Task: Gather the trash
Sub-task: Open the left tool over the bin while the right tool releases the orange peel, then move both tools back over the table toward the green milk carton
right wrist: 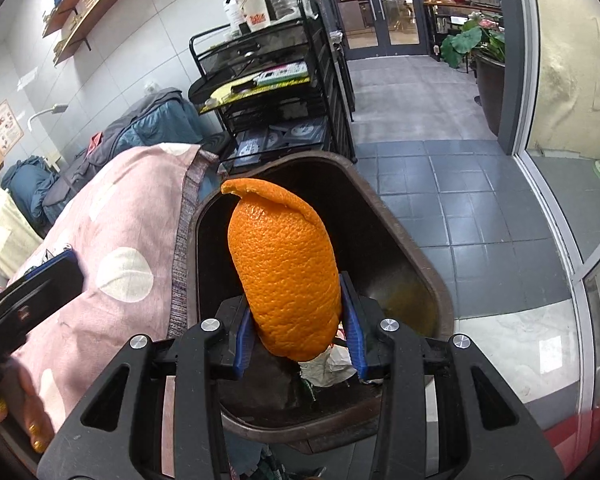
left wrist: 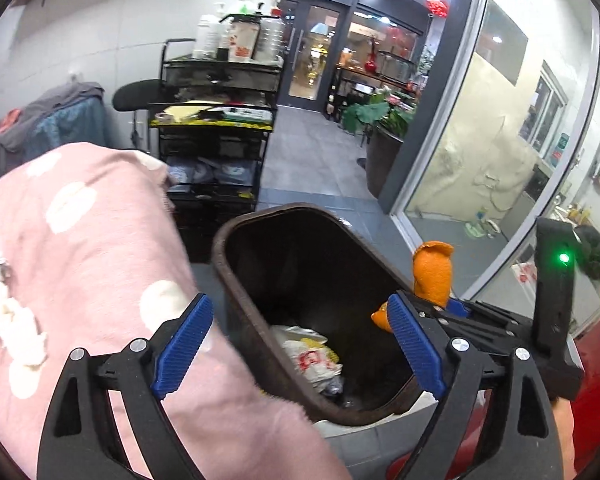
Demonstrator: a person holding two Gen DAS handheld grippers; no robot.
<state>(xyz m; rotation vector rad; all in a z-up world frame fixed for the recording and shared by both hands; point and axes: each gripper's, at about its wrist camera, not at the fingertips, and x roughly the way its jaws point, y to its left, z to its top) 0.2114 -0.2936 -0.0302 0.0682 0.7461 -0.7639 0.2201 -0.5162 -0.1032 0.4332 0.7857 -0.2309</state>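
Bin (left wrist: 236, 280) holds wrappers (left wrist: 312, 356) (crumpled); right tongs (right wrist: 298, 336) grip peel (right wrist: 284, 264)

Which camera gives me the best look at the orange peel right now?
The right wrist view: the orange peel fills the centre, clamped in the right claw over the trash bin. The left wrist view shows only a small part of the peel behind its own open left claw.
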